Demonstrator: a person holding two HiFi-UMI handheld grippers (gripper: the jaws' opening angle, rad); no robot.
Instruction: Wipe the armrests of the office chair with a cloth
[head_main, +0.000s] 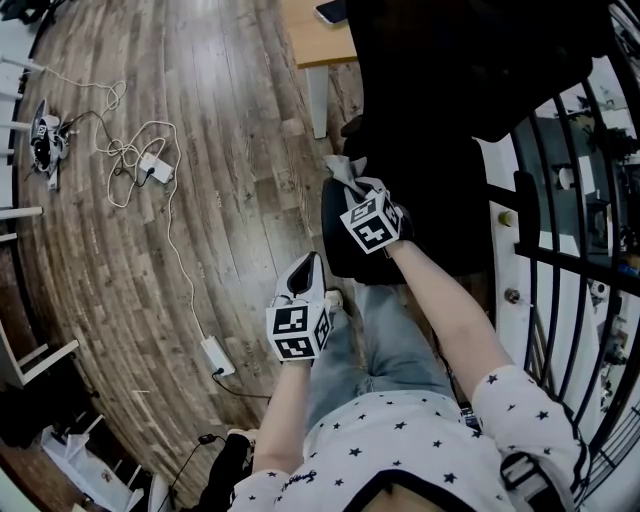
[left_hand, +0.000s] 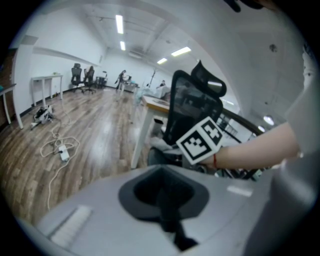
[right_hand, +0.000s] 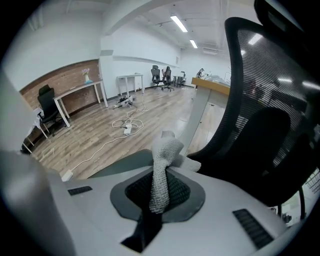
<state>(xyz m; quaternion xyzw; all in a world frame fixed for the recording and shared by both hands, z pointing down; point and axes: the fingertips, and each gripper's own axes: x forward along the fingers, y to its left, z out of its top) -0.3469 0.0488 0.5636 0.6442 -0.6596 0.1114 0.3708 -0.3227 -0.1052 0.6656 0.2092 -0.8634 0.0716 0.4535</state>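
Between the fingers of the right gripper (right_hand: 152, 200) a strip of pale knitted cloth (right_hand: 162, 167) is pinched, and its loose end stands up past the tips. In the head view the cloth (head_main: 345, 172) bunches at the front of the right gripper (head_main: 358, 195), which hangs over a dark padded armrest (head_main: 335, 245) on the near side of the black office chair (head_main: 440, 140). Whether the cloth touches the pad cannot be told. Close on the right of the right gripper view rises the chair's mesh back (right_hand: 267, 95).

The left gripper (left_hand: 165, 200) has its fingers pressed together with nothing between them. It is held lower and nearer the person's body (head_main: 303, 285), apart from the chair, over the wooden floor (head_main: 200, 100). Its own view looks across at the right gripper's marker cube (left_hand: 202, 141) and the chair's back (left_hand: 192, 102) behind it.

Beyond the chair stands a light wooden desk (head_main: 315, 45) on a white leg, with a phone (head_main: 332, 10) at its edge. A white power strip (head_main: 156, 168) and a loose tangle of white cable (head_main: 120, 150) lie on the floor well to the left. A second white plug block (head_main: 217, 357) lies near the left gripper. A black railing (head_main: 560, 230) runs along the chair's right side.
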